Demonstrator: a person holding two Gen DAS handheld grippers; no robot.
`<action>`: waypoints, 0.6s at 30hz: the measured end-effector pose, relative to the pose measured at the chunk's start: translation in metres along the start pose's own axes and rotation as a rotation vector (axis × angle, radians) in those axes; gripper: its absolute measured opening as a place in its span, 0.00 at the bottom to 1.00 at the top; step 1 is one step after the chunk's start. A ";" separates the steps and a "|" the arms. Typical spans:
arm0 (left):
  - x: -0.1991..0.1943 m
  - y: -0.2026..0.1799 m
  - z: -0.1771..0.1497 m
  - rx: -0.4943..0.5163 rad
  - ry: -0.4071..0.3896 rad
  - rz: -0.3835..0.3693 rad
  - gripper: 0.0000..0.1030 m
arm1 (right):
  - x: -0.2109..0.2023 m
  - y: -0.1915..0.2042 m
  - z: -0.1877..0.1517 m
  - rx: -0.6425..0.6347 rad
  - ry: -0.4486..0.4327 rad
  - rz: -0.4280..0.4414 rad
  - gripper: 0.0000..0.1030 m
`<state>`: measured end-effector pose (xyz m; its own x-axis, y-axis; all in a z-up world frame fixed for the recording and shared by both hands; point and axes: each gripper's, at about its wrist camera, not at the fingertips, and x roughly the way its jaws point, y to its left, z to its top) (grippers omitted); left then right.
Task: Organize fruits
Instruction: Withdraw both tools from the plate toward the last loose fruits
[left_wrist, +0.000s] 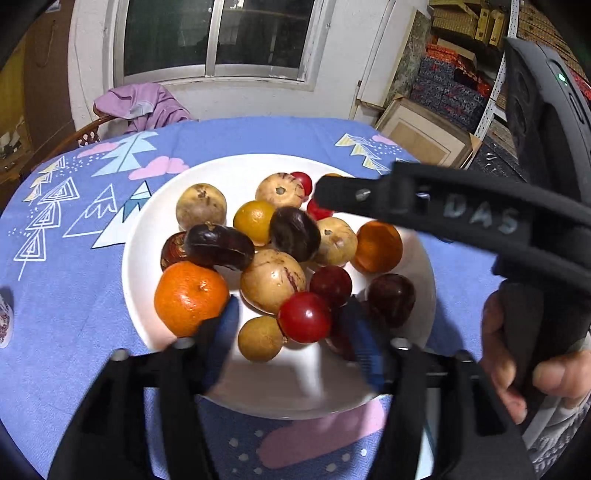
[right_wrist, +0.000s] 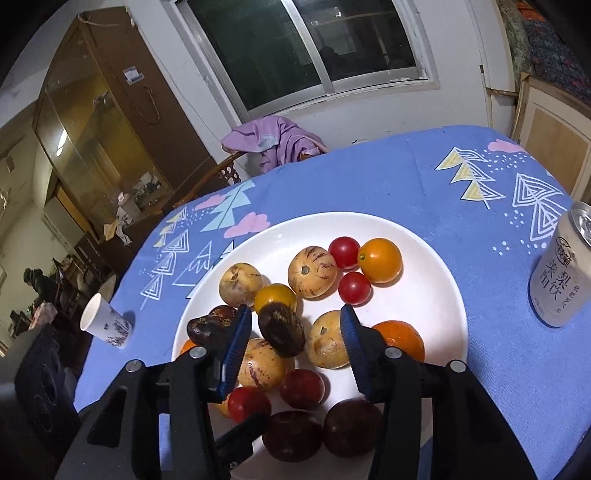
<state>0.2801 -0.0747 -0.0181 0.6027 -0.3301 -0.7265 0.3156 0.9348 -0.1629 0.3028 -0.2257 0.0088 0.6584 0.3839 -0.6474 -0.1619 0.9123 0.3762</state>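
Both your left gripper (left_wrist: 291, 328) and right gripper (right_wrist: 295, 332) hover with jaws apart, gripping nothing, over the fruit-piled white plate (right_wrist: 424, 295) on the table.

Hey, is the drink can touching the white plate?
Apart. The right wrist view shows the can standing on the tablecloth, with a blue strip between it and the plate rim.

Drink can (right_wrist: 557, 271), paper cup (right_wrist: 107, 325)

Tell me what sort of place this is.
Probably a lived-in home dining room that doubles as storage. A table under a blue printed cloth holds a plate of fruit; a glass-fronted cabinet stands by the window, and stacked boxes fill shelves beside it.
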 end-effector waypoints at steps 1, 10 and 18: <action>-0.001 0.000 0.000 -0.002 0.000 -0.003 0.62 | -0.005 -0.001 0.001 0.008 -0.007 0.004 0.49; -0.056 0.007 0.006 -0.019 -0.092 0.021 0.74 | -0.065 0.016 0.001 0.051 -0.078 0.104 0.58; -0.121 0.025 -0.061 0.001 -0.128 0.094 0.83 | -0.133 0.039 -0.064 -0.028 -0.099 0.143 0.67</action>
<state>0.1706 -0.0036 0.0255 0.7183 -0.2553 -0.6472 0.2540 0.9623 -0.0977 0.1613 -0.2317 0.0672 0.6962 0.4955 -0.5195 -0.2786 0.8534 0.4406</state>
